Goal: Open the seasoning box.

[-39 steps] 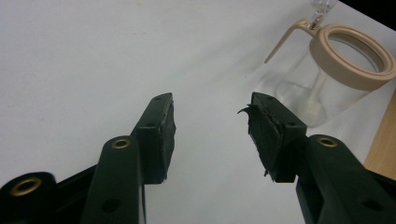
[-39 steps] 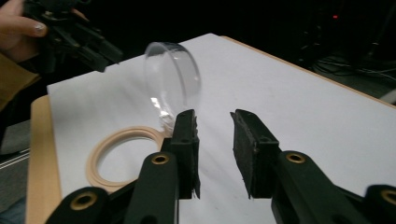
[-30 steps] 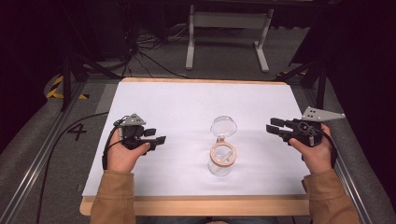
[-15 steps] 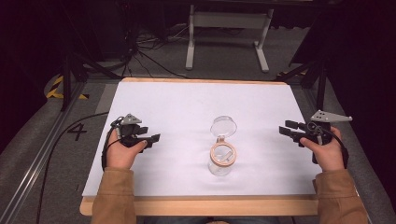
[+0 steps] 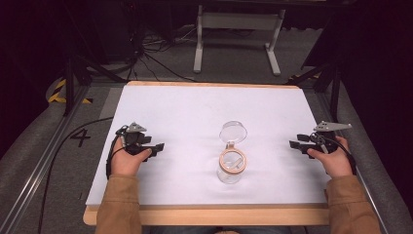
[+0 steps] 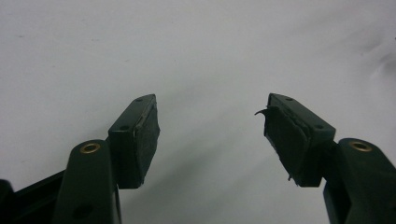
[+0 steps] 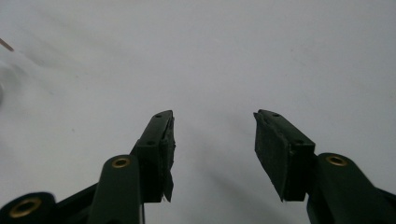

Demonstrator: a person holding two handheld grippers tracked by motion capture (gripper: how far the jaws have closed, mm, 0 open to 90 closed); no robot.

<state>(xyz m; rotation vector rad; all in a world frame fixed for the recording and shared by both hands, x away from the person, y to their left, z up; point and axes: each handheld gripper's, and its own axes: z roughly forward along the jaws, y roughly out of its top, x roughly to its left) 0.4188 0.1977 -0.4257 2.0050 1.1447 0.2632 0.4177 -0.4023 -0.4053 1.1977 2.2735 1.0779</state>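
A: In the high view, what lies nearest the person?

B: 2 forearms in tan sleeves. The left gripper [image 5: 157, 146] rests on the white table cover [image 5: 195, 112] at the left; the right gripper [image 5: 295, 145] sits at the cover's right edge. Both point inward, toward the table's middle.

A: State of the jaws?

B: Both released. In the left gripper view the left gripper [image 6: 212, 126] has its 2 padded jaws spread wide, with bare cover between them. In the right gripper view the right gripper [image 7: 214, 140] shows the same, its jaws parted and nothing held.

A: Where is the work piece?

B: The clear glass jar [image 5: 232, 165] stands upright between the 2 grippers, near the front half of the cover, its tan-rimmed mouth open. Its hinged glass lid [image 5: 233, 131] is swung back, lying just beyond the mouth on the far side.

A: Which relation governs the next move?

B: The jar lies to the right of the left gripper and to the left of the right gripper, apart from both. Neither hand looks clearly nearer. The jar-to-lid axis runs away from the person, so a side approach by either gripper would likely meet the jar body, not the lid.
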